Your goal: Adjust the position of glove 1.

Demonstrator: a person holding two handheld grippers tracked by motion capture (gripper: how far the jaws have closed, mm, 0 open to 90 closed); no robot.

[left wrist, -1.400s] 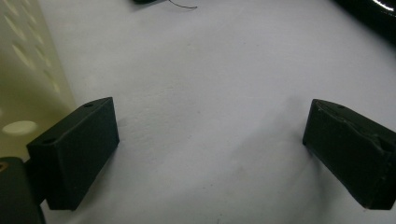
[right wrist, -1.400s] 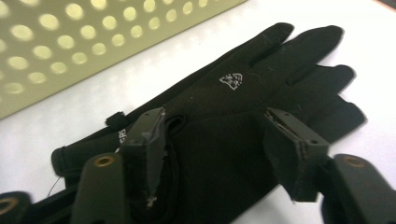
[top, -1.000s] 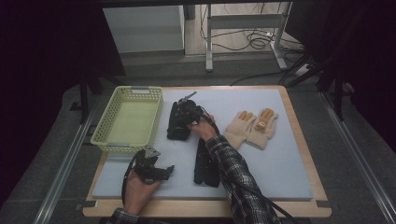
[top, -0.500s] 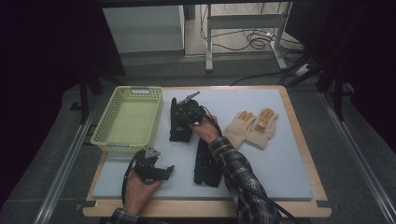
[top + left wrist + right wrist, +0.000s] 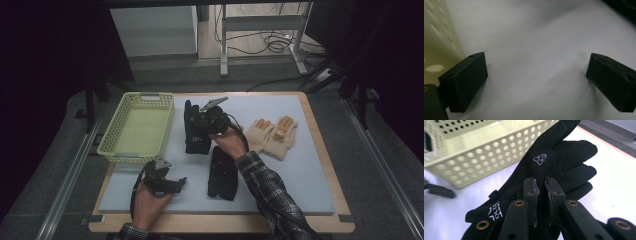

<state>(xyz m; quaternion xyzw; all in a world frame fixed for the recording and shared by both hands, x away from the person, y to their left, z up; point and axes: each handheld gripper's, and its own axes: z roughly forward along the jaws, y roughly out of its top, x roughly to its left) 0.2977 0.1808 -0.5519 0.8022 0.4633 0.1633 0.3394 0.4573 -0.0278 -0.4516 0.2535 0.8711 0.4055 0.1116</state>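
The right gripper (image 5: 541, 202) had just clamped shut on 1 black glove (image 5: 559, 162) and lifted it off the mat (image 5: 305, 165) beside the basket (image 5: 137, 127), ready for loading; the left gripper (image 5: 536, 75) hung open near the front edge.

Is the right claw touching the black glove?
Touching. In the right gripper view, the right claw has its jaws nearly together, pinching a fold of the black glove, which hangs lifted beside the yellow basket.
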